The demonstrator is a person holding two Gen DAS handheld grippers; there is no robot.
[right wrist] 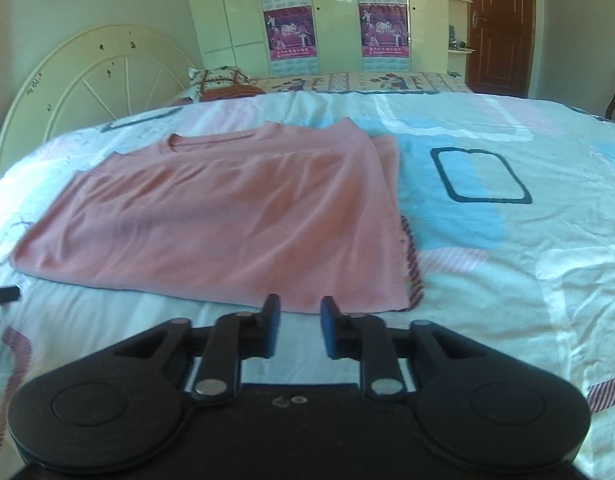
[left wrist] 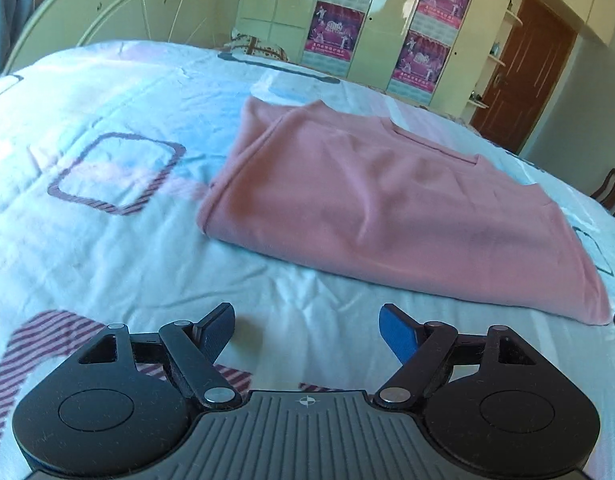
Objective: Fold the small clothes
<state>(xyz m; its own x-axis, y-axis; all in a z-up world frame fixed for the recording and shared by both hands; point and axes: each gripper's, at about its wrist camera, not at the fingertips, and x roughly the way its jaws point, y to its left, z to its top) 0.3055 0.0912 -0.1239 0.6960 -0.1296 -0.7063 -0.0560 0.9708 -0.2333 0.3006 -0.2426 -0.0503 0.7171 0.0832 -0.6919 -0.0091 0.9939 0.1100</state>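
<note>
The left tongs (left wrist: 307, 326) stand wide open with nothing between the blue pads, hanging above bare bedspread short of the pink shirt (left wrist: 371, 200). The right tongs (right wrist: 298, 326) have their pads drawn close but not touching, a narrow gap left between them and nothing in it; their tips sit just at the shirt's near hem, and whether they brush the cloth cannot be told.

The pink shirt (right wrist: 227, 216) lies flat on the bed, partly folded: one side has been turned in over the body, so a doubled edge runs down its length, and the ribbed neckline (right wrist: 211, 140) shows at the far end. The fabric is plain, soft-looking, with shallow wrinkles running lengthwise. In the right wrist view a second layer peeks out along the shirt's right edge.

The bedspread (left wrist: 107, 264) is pale, printed with blue and pink patches, dark square outlines and red-striped bands. It is clear on both sides of the shirt and in front of it. A cream headboard (right wrist: 87, 80) closes one end of the bed; beyond the far side stand wardrobe doors with posters (right wrist: 291, 32) and a brown door (right wrist: 499, 28).
</note>
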